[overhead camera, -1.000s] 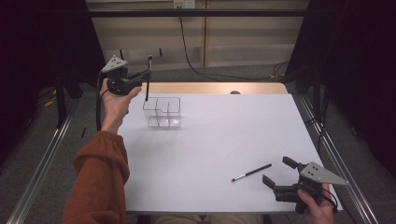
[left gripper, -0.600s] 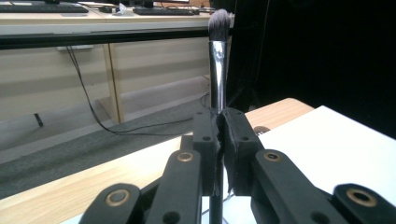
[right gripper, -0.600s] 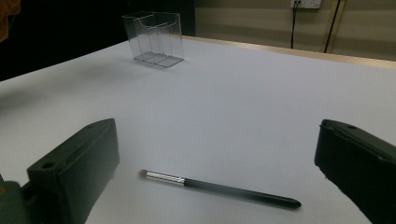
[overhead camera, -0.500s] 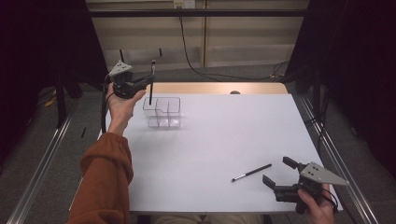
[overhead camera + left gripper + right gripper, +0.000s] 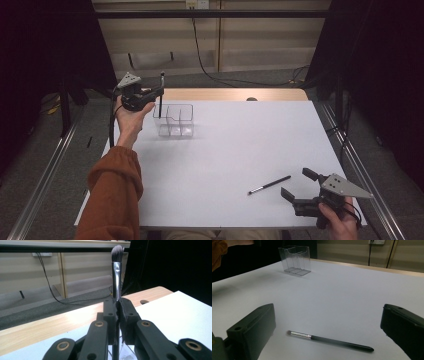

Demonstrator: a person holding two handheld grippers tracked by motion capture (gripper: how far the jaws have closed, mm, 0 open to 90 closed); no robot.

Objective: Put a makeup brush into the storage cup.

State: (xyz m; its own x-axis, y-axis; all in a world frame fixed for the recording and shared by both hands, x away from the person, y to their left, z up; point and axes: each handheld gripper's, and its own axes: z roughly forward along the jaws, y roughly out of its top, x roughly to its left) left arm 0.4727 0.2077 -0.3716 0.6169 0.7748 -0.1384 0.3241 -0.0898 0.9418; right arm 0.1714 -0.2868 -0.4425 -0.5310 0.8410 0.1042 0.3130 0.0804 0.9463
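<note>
Left tool (image 5: pixel 159 91) pinches upright black-handled makeup brush (image 5: pixel 161 95), bristles up, at far-left edge of white tabletop (image 5: pixel 225 145), over clear plastic compartment organizer (image 5: pixel 174 120). Right tool (image 5: pixel 296 186) spread wide near front-right edge, second black brush (image 5: pixel 269 185) lying just beside. Middle wide open.

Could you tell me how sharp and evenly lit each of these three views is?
High view: white table bright, surroundings black, slightly soft. Left gripper view: makeup brush and left gripper sharp, back wall softer. Right gripper view: lying brush crisp, its jaws dark and blurred, clear organizer fairly sharp.
</note>
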